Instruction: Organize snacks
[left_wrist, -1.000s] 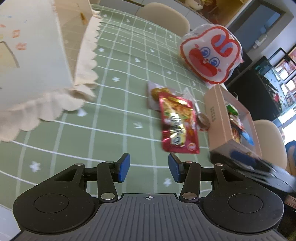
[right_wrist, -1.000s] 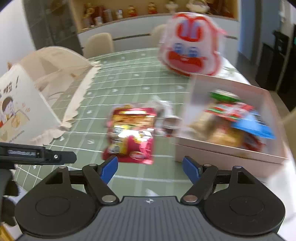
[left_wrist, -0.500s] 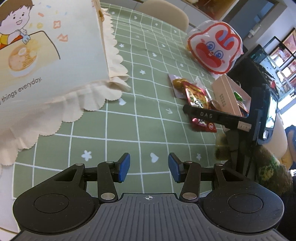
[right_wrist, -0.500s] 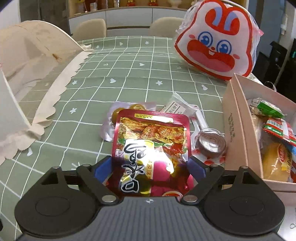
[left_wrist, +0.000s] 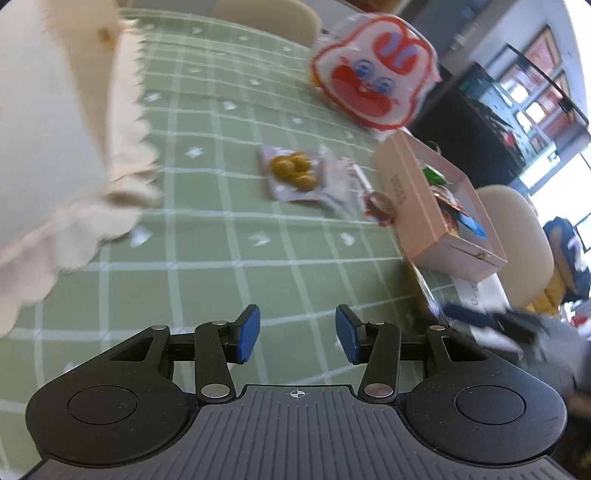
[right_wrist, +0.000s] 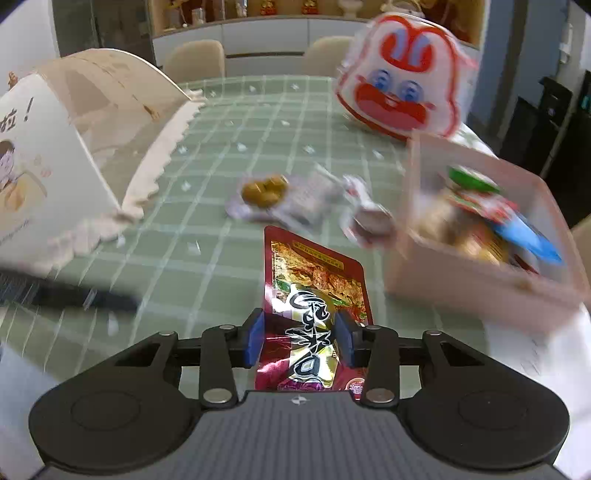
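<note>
Red packet (right_wrist: 314, 314), flat on the worktop (right_wrist: 221, 236) a second ago, is now clamped in the right claw (right_wrist: 299, 338) at lower centre, ready for the box (right_wrist: 480, 280); the left claw (left_wrist: 297, 338) is held apart, empty.

We saw open green tablecloth (left_wrist: 229, 266) ahead, wide enough to pass. The cream food cover (right_wrist: 74, 155) walled off the left, while the pink box (right_wrist: 480, 280) and rabbit bag (right_wrist: 402, 96) blocked the right.

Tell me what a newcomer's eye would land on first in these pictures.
First, the red snack packet clamped in the right gripper, lifted above the green checked tablecloth. Next, the big red-and-white rabbit-face bag standing at the far right of the table, behind the pink box already full of snacks. The left gripper is open and empty.
</note>
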